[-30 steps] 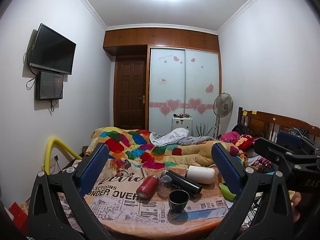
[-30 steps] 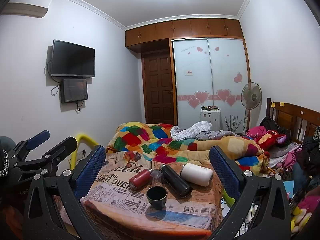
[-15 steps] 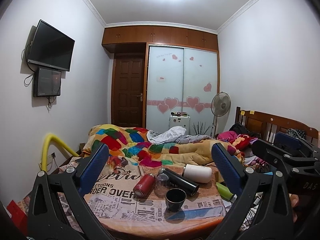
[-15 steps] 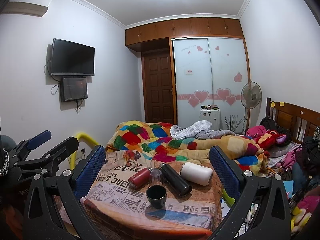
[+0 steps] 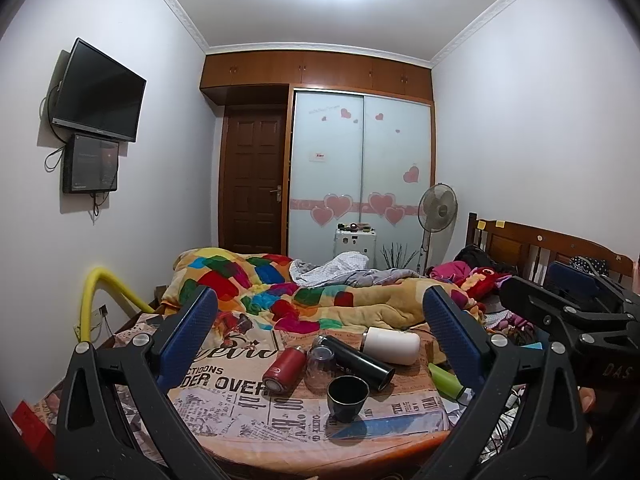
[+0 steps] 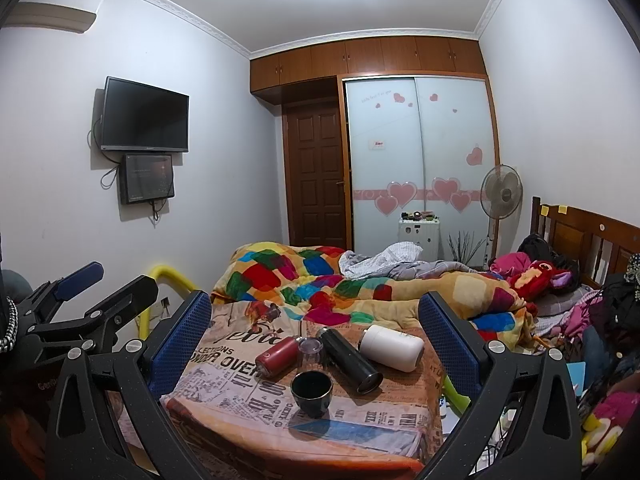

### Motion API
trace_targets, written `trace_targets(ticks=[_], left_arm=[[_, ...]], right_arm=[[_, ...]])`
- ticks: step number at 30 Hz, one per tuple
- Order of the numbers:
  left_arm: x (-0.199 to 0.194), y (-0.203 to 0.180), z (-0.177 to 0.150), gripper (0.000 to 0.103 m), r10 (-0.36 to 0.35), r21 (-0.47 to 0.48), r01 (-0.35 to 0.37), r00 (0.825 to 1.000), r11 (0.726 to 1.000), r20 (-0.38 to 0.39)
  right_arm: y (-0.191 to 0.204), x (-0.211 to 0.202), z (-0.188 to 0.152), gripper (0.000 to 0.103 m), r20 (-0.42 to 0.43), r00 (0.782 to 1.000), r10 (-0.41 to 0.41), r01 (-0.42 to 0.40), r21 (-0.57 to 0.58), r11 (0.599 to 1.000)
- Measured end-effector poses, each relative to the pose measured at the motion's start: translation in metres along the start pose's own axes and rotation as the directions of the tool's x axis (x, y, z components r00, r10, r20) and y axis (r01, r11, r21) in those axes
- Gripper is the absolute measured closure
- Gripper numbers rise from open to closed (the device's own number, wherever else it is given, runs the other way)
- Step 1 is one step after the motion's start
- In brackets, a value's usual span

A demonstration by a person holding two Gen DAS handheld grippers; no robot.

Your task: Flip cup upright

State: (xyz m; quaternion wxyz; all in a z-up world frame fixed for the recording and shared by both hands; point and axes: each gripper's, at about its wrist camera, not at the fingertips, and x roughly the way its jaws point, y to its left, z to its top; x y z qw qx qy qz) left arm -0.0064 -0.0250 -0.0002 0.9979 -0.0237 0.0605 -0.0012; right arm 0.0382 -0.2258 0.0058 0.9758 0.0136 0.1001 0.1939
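Newsprint-patterned cloth covers the small table [image 5: 224, 408] right in front of you, and everything for the job sits on it. Your left gripper [image 5: 320, 340] is held above the near edge with its 2 blue-padded fingers spread wide and nothing between them; your right gripper [image 6: 316, 340] is spread just as wide and also holds nothing. Neither touches anything on the table.

Nearest to you, at 6 o'clock of the cluster, the dark cup [image 5: 347, 398] stands upright with its mouth facing up, apart from both grippers. Just behind it, at 11 o'clock, a clear glass [image 5: 319, 366] stands mouth down. At 10 o'clock of the cup lies the red bottle [image 5: 282, 370] on its side, beside the glass. At 1 o'clock lies the black flask [image 5: 354, 360], also on its side, its open end pointing toward you and to the right. Behind the flask, at 2 o'clock, the white bottle [image 5: 390, 345] lies across the table. A green object [image 5: 446, 380] pokes out at the table's right edge, at 3 o'clock; you cannot tell what it is.

Beyond the table a patchwork quilt [image 5: 256, 288] is heaped on the bed. Farther back, at 12 o'clock, stands the wardrobe [image 5: 360, 168] with heart stickers, and a fan [image 5: 438, 208] at 1 o'clock. The TV [image 5: 98, 92] hangs on the wall at 10 o'clock.
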Motion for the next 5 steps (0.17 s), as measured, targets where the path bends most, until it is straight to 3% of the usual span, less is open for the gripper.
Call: trace_targets(ticks=[5], left_arm=[[0.0000, 0.0015, -0.0014, 0.000, 0.000, -0.004, 0.000, 1.000, 1.000, -0.003]], right_arm=[[-0.0001, 0.0004, -0.0001, 0.000, -0.006, 1.000, -0.002, 0.002, -0.011, 1.000]])
